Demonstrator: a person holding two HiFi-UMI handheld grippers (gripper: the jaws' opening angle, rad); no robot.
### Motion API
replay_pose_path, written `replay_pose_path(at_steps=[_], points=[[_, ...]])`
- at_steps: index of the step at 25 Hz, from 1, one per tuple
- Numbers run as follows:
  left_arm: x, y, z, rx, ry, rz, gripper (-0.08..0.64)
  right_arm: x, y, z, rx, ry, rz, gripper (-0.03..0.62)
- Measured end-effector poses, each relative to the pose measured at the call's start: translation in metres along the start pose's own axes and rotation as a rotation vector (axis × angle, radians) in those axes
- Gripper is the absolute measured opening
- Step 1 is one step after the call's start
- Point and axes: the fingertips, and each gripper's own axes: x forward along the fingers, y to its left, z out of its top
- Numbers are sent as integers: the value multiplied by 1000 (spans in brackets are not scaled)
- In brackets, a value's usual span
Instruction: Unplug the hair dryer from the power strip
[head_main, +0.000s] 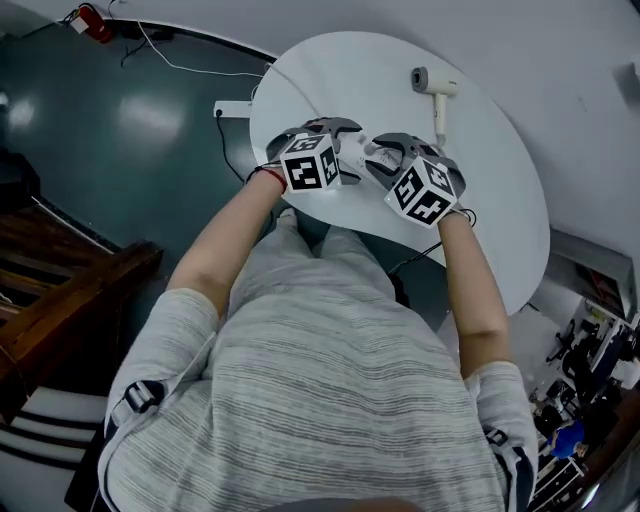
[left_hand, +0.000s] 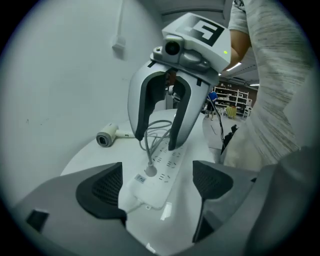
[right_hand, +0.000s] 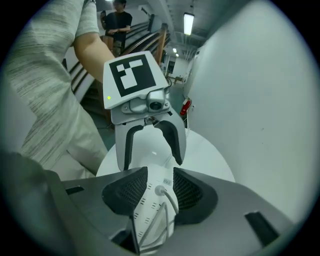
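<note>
I hold both tools over the power strip (left_hand: 161, 167), which lies flat on the round white table (head_main: 500, 200), and everything else sits around that strip.

My left gripper (left_hand: 156, 185) has its jaws wide apart. The strip's near end, the end with the small label, lies below and between its dark pads (left_hand: 100, 187), and neither pad touches it. There is clear table surface on both sides.

My right gripper (right_hand: 160, 192) faces the left one from the strip's other end and tilts steeply down. Its jaws are apart too and nothing is clamped. Its pads stand on either side of the strip, close to its long edges – from this angle I cannot say whether they brush the sides.

The plug (left_hand: 150, 171) is seated in a socket near the labelled end of the strip (the end nearer my left tool). In the right gripper view it sits in the gap between the right pads.

The cord (left_hand: 159, 129) rises from the plug, loops loosely over the strip's middle and passes under the right gripper's fingertips.

The hair dryer (left_hand: 107, 136) lies on its side on the table, well beyond the strip's far end and off to one side of it, with its round barrel turned toward my left tool. It is apart from both grippers – neither is near it.
</note>
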Motion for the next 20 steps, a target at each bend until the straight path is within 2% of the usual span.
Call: replay_pose_path(at_steps=[3,7,12,16,20], points=[[20,2,-8,27,58,-29,449,17,-2,-18,-59,77,47,161],[41,3,-26,72,156,-89,480,33,-7,-31,-89,124,90,161],[57,10,-37,81,198,-106,492,51,-3,-45,-116,184,134,160],[68,10,-48,99,255,-153,492,61,-2,-53,-110,211,160,160],[75,12,-49,120,267,-163,492,66,-3,-58,-111,236,175,160]])
